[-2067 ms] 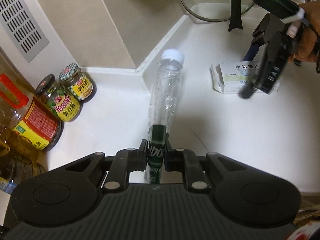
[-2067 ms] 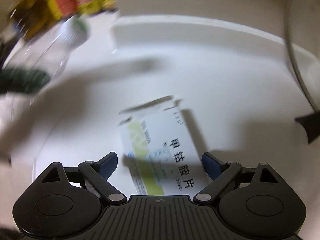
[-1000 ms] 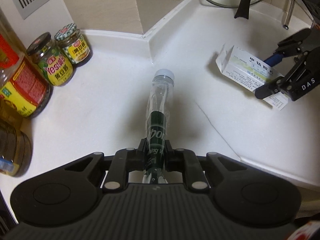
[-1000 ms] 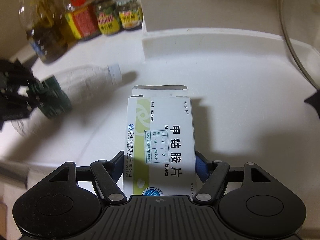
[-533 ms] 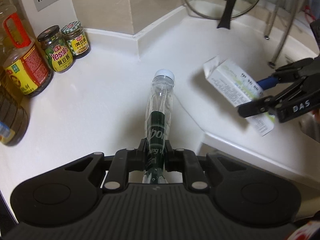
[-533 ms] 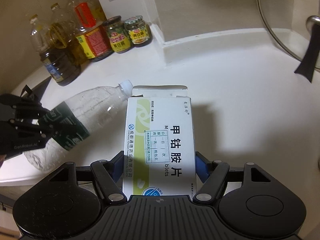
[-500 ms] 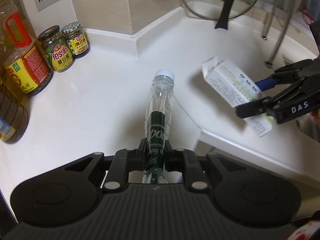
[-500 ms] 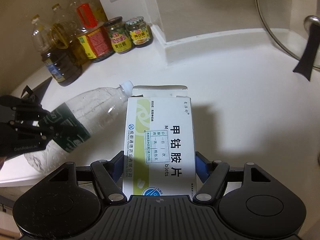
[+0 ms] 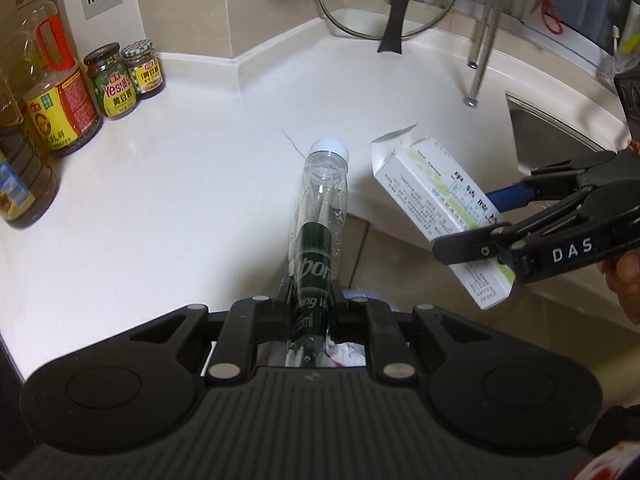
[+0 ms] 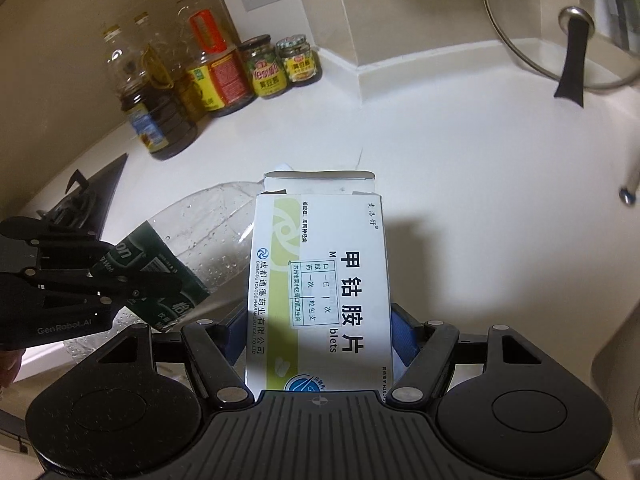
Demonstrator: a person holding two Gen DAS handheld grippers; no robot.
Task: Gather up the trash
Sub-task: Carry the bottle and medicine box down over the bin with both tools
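Observation:
A clear plastic bottle (image 9: pixel 322 200) with a dark green label and a white cap is clamped at its label by my left gripper (image 9: pixel 311 300), which is shut on it. The bottle sticks out forward over the front edge of the white counter (image 9: pixel 160 200). To its right, my right gripper (image 9: pixel 500 220) is shut on a white medicine box (image 9: pixel 424 192) with an open end flap, held tilted in the air. In the right wrist view the box (image 10: pixel 320 256) fills the right gripper (image 10: pixel 320 324), with the bottle (image 10: pixel 216 232) and left gripper (image 10: pixel 120 280) at its left.
Oil bottles (image 9: pixel 52 92) and two jars (image 9: pixel 128 76) stand at the back left wall. A glass lid (image 9: pixel 388 0) leans at the back, a steel sink (image 9: pixel 552 140) lies right, a stove edge (image 10: pixel 92 196) left. Crumpled white material (image 9: pixel 344 354) and a bluish rim show below the left gripper.
Both grippers have drawn back from the wall toward the counter's front edge, carrying the bottle and the box. The floor below the counter edge has come into view. Both grips are unchanged.

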